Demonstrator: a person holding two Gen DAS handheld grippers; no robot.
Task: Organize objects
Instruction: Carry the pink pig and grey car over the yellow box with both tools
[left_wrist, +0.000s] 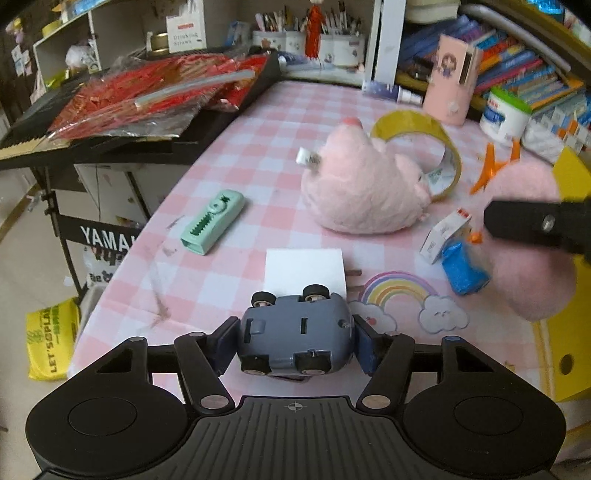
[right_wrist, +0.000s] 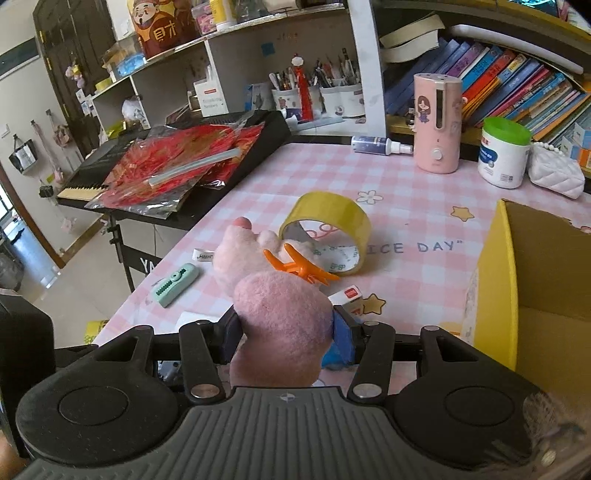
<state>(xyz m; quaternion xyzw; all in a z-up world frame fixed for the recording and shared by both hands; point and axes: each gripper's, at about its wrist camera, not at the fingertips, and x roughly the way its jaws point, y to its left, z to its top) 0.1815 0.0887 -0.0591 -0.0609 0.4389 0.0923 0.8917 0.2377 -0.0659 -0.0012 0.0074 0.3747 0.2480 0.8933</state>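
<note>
Left tongs (left_wrist: 297, 341) sit closed down around a grey toy car (left_wrist: 295, 334), which lies belly-up with its wheels in the air; both pads meet the car's flanks, so I read it as gripped. Car rests at the near edge of the table (left_wrist: 236, 147), just in front of a white card (left_wrist: 304, 271). Hard plastic shell, light, rigid, a bit slick on the curved sides (wheels will roll if it is set down upright). Best hold is across the flat flanks, as now.

Right tongs (right_wrist: 286, 334) are narrowed on a pink plush (right_wrist: 284, 325), the fabric bulging between the pads. Soft, light, squashes under pressure; it will not slip but may sag, so a bite through the thick middle suits it. An orange clip (right_wrist: 295, 264) shows just beyond it; whether attached, cannot tell.

Farther out: a second pink plush (left_wrist: 358, 184) lying on the table, a yellow tape roll (left_wrist: 417, 147) on edge behind it, a mint-green stapler-like gadget (left_wrist: 212, 221) to the left, a small white box (left_wrist: 445, 230) and a blue crumpled packet (left_wrist: 463, 269) near the right tongs.

Yellow cardboard box (right_wrist: 496, 288) stands open at the right, the likely place for both items.
</note>
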